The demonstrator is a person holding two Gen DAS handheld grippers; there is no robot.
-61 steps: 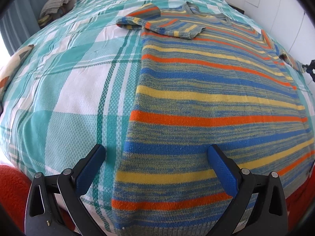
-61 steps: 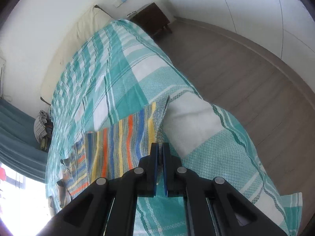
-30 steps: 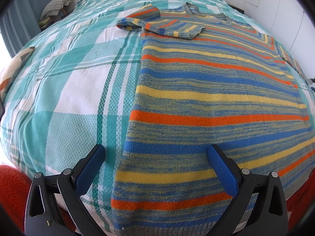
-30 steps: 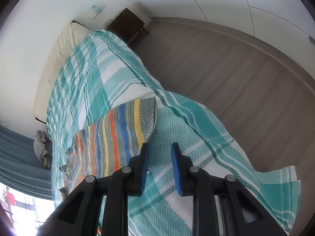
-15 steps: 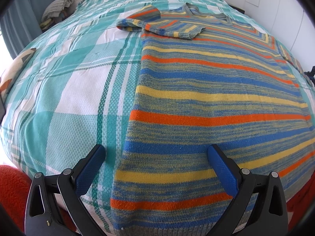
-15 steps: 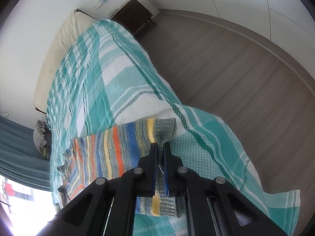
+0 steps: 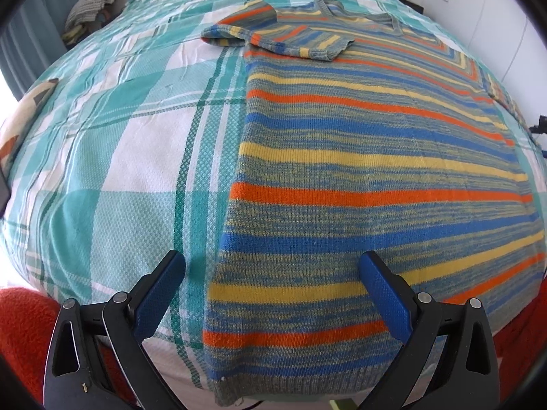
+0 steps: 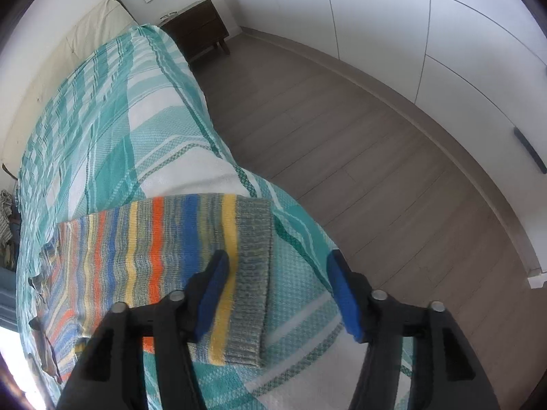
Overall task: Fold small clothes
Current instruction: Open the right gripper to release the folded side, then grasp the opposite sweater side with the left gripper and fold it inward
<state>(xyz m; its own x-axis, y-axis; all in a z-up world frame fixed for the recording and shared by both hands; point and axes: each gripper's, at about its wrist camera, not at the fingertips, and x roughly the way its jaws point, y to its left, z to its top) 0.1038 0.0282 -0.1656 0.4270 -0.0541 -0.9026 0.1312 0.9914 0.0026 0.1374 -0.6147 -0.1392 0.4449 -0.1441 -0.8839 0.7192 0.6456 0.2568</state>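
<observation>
A striped knit sweater [image 7: 359, 171] in orange, blue, yellow and grey lies flat on the bed. Its left sleeve [image 7: 273, 34] is folded across the chest. My left gripper [image 7: 273, 273] is open and empty, hovering over the sweater's bottom hem. The right wrist view shows the right sleeve [image 8: 191, 256] spread out flat, with its grey cuff [image 8: 253, 273] toward the bed's edge. My right gripper [image 8: 277, 273] is open just above the cuff and holds nothing.
The bed has a teal and white plaid cover [image 7: 102, 157]. A folded pile of clothes [image 7: 92, 3] sits at the far left. A dark nightstand [image 8: 198, 27] and wooden floor [image 8: 376, 157] lie to the right. Red fabric [image 7: 24, 328] lies below the bed's near edge.
My right gripper was shut on the sleeve cuff half a second ago; it has opened and the sleeve now lies flat. The left gripper has not moved.
</observation>
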